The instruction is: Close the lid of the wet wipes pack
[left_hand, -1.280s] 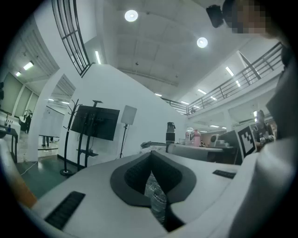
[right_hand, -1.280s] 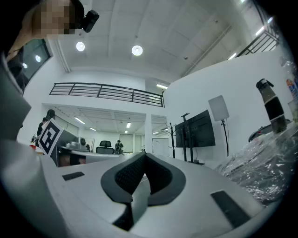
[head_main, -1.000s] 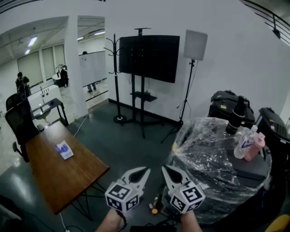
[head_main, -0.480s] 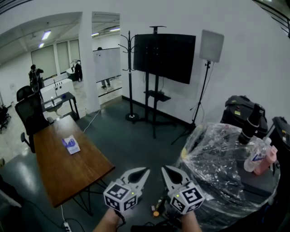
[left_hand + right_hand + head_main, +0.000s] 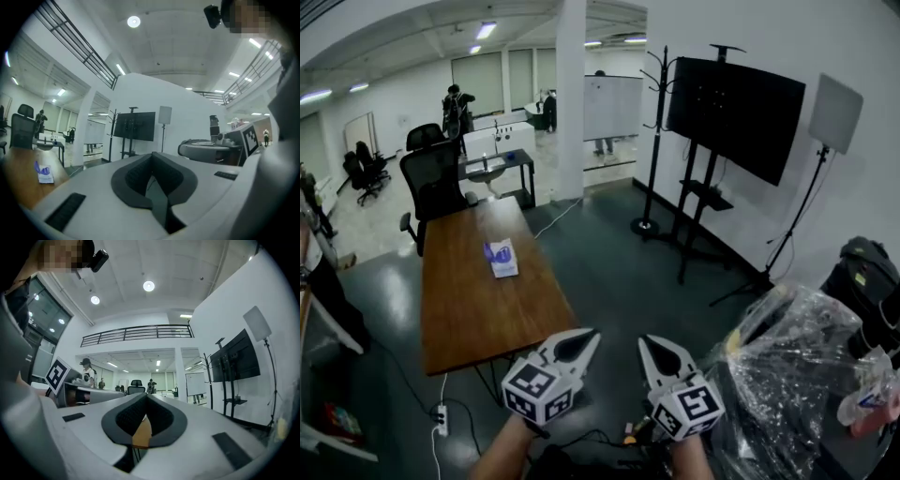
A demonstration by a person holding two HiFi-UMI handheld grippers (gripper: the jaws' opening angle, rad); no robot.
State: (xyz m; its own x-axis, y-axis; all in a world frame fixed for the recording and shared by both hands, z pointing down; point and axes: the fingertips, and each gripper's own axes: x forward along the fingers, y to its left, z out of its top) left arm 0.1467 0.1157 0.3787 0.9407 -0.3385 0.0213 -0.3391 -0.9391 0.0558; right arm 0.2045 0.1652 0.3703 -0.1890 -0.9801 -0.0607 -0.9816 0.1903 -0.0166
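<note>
Tongs both pressed together on nothing: left gripper point(image 5: 592, 335) beside right gripper point(image 5: 644, 341), near. Wet wipes pack point(image 5: 500, 258) lies farther left on wooden table point(image 5: 478, 314), well apart.

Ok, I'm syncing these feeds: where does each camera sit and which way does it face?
Head view: on the person's head, facing steeply down over the wooden table; shows forearms, left hand-held gripper, right hand-held gripper.
Left gripper view: rides the left one, facing along its shut jaws toward the TV screen.
Right gripper view: rides the right one, facing along its shut jaws toward an office chair.
Shared: head and left gripper views both show the wet wipes pack.
</note>
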